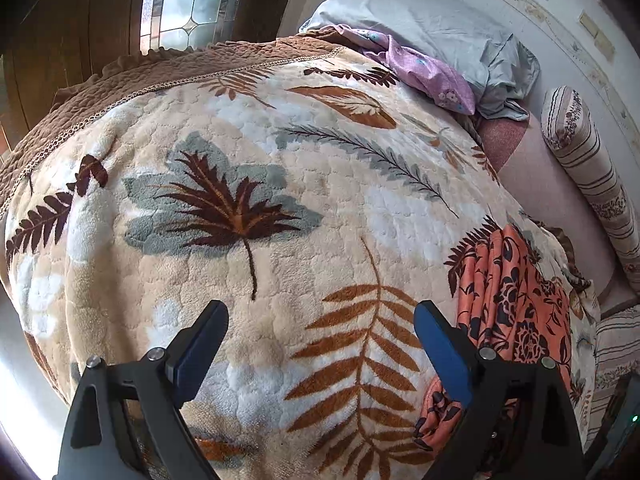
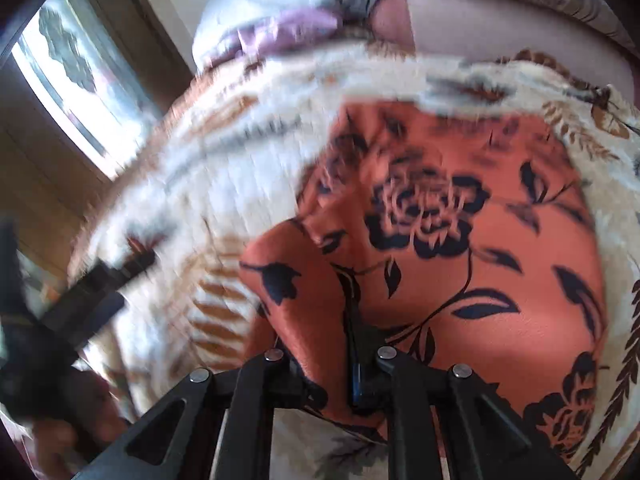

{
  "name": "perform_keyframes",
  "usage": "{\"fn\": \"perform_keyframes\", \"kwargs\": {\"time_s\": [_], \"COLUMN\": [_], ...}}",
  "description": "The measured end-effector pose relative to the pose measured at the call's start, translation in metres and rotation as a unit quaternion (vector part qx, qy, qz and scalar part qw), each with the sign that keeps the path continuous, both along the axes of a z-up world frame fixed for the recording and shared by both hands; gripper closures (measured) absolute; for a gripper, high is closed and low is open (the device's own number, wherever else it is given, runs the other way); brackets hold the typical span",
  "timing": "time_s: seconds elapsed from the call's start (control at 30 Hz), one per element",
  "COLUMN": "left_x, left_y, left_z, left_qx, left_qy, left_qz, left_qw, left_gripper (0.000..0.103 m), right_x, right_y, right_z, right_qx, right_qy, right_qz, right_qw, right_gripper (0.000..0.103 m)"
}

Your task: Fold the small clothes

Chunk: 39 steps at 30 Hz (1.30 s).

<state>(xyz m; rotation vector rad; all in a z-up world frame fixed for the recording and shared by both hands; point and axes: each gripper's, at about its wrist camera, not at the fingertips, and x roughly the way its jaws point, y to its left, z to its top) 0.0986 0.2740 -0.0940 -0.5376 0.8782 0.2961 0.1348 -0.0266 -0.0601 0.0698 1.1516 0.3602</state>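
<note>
While the left gripper (image 1: 320,332) hung with its jaws spread wide over the leaf-patterned blanket (image 1: 224,184), touching nothing, the right gripper (image 2: 352,320) had its fingers pressed together on a raised fold of the orange floral garment (image 2: 460,220). That small piece lay on the blanket toward the person's right, bunched into ridges where it showed in the left view (image 1: 516,292), and spread flatter ahead of the pinch in the right view. The right camera's picture was smeared, so that hand seemed to be in motion; how much cloth sat inside the pinch I could not tell.

From where I stood, the fold looked barely begun. To do it well, I judged the lifted edge ought to be carried low and level across the garment, so the slippery-looking fabric would not drag the rest with it. The idle left gripper could have pinned or caught the opposite edge to keep the cloth taut. The plush blanket might have snagged a trailing hem. A grey pillow (image 1: 420,28) and a purple cloth (image 1: 432,76) sat well apart at the head of the bed.
</note>
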Motion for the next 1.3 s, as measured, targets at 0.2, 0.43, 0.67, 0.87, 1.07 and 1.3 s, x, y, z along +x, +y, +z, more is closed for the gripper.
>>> {"fn": "perform_keyframes", "kwargs": {"time_s": [0.2,0.43,0.67,0.87,1.07,1.3], "left_x": [-0.001,-0.010,-0.009,0.012,0.000,-0.020], "left_y": [-0.003,-0.037,-0.103,-0.108,-0.094,-0.102], "left_z": [0.007,0.018,0.004,-0.015,-0.029,-0.034], "left_qx": [-0.029,-0.085,-0.052,-0.068,-0.114,-0.096], "left_qy": [-0.030,-0.055,-0.004,0.044,0.039,0.030], "left_qz": [-0.026,-0.123,-0.208,-0.194,-0.155,-0.143], "left_qw": [0.9988,0.9872,0.9767,0.9777,0.9806,0.9847], "left_gripper": [0.009,0.009,0.033,0.048,0.089,0.089], "right_x": [-0.030,-0.067,-0.086,-0.091,-0.089,-0.084], "right_y": [-0.010,-0.073,-0.150,-0.183,-0.197,-0.219], "right_z": [0.005,0.018,0.017,0.005,0.001,0.003], "right_qx": [0.035,0.131,0.200,0.231,0.253,0.263], "right_qy": [-0.041,-0.054,-0.041,-0.024,-0.022,-0.022], "right_qz": [0.032,-0.017,-0.103,-0.132,-0.140,-0.150], "right_qw": [0.998,0.990,0.973,0.964,0.957,0.953], "right_gripper": [0.029,0.029,0.029,0.029,0.029,0.029]}}
